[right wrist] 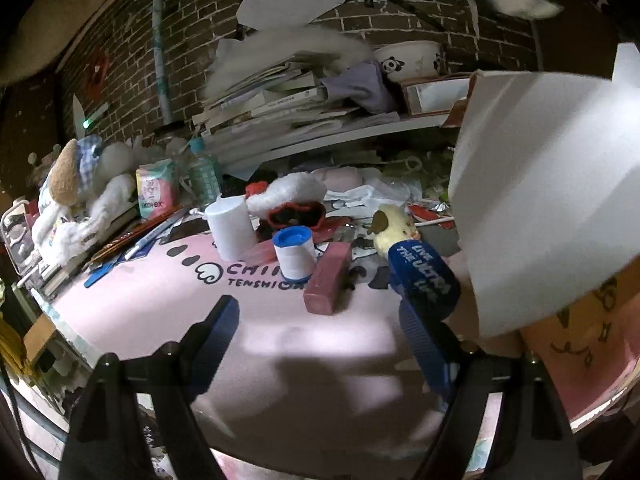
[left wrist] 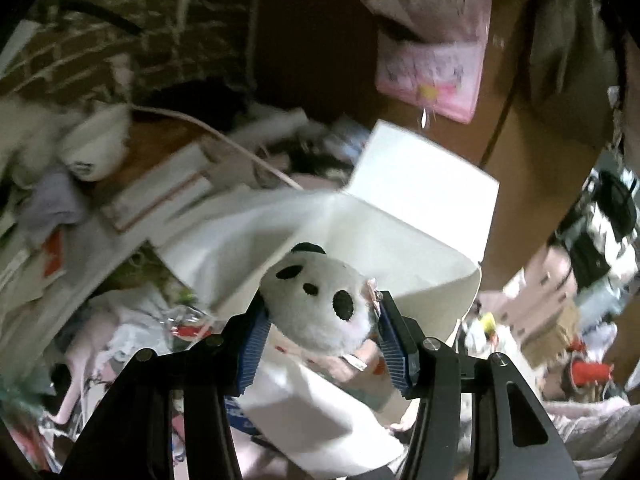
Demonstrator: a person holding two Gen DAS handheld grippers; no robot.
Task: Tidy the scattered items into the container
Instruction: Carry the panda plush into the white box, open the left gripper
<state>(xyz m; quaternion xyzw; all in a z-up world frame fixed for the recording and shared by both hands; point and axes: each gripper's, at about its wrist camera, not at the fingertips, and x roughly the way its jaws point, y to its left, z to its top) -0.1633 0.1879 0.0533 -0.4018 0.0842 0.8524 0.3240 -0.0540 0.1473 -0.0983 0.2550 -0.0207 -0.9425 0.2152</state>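
The left hand-held gripper (left wrist: pixel 322 316) pinches a plush panda (left wrist: pixel 320 304) by the sides of its head above the open white box (left wrist: pixel 420 200); the soft head could squeeze out of the pads, or a flap could catch it and send it down onto the clutter beside the box. The right hand-held gripper (right wrist: pixel 320 320) hangs wide open and empty over the pink worktop (right wrist: pixel 168 304). Only its view shows what is left to tidy: a white cup (right wrist: pixel 232 226), a blue-capped jar (right wrist: pixel 294 254), a pink block (right wrist: pixel 328 282) and a small doll in a blue shirt (right wrist: pixel 416 264), all near the box.
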